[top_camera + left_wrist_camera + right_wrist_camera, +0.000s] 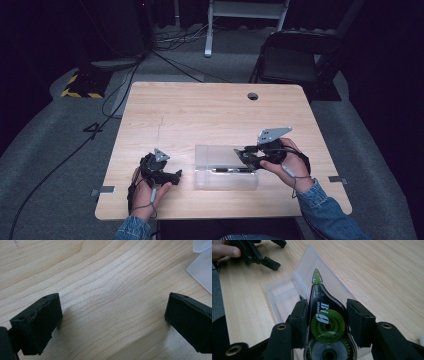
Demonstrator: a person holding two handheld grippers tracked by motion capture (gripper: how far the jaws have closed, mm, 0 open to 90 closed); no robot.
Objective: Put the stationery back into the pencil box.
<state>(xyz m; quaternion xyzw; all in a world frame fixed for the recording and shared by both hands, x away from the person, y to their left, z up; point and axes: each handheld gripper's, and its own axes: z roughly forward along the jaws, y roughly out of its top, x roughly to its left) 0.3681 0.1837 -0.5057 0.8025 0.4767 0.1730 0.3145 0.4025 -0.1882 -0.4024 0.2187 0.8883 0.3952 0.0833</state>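
A fixed overhead camera looks forward and down across the pale wooden table, while two close gripper-mounted cameras skim its surface, all three sharing the clear, open plastic case lying near its front edge.

The lit table stands in dark surroundings, soft shadows lie beneath the sharp, close jaws.
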